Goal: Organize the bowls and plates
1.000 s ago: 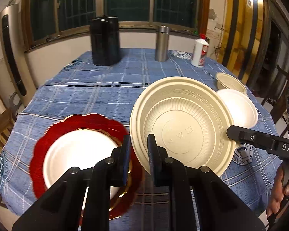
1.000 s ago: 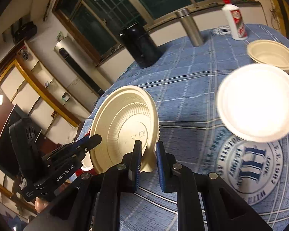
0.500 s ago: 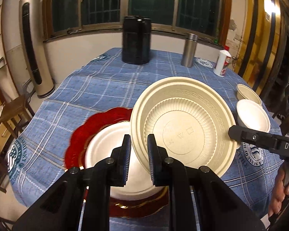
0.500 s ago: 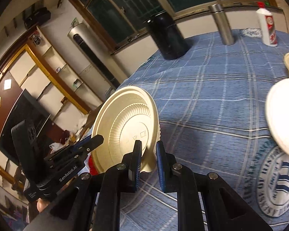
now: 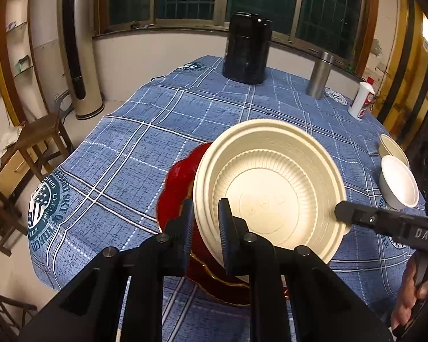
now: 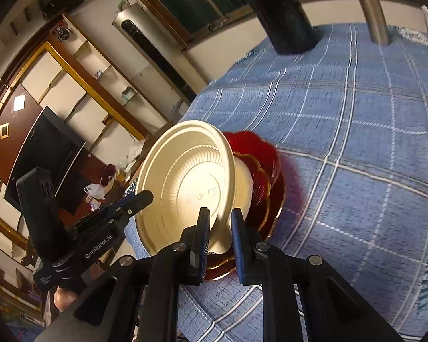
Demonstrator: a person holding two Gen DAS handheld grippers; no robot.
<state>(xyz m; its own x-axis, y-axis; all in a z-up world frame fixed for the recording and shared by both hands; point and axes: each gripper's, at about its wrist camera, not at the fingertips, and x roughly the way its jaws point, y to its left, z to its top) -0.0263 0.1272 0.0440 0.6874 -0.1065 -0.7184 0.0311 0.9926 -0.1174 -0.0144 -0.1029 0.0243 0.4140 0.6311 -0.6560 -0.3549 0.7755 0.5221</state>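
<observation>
A cream plate [image 5: 271,188] is held tilted in the air by both grippers. My left gripper [image 5: 205,228] is shut on its left rim; my right gripper [image 6: 219,228] is shut on its opposite rim and shows in the left wrist view [image 5: 356,216]. The cream plate [image 6: 185,182] hovers over a red scalloped plate [image 5: 179,188] that carries a white plate [image 6: 244,182], mostly hidden. The red plate [image 6: 265,176] lies near the table's front left. A white bowl [image 5: 399,185] and a cream bowl [image 5: 391,148] sit at the right.
A blue checked tablecloth [image 5: 145,148] covers the table. At the back stand a black container [image 5: 246,48], a steel flask [image 5: 318,75] and a white bottle [image 5: 362,101]. A wooden chair [image 5: 40,139] and a tower fan [image 5: 77,45] stand left of the table.
Both grippers carried the cream plate leftward; it now hangs over the red plate and covers most of the white plate. The bowls have slid to the right edge of view.
</observation>
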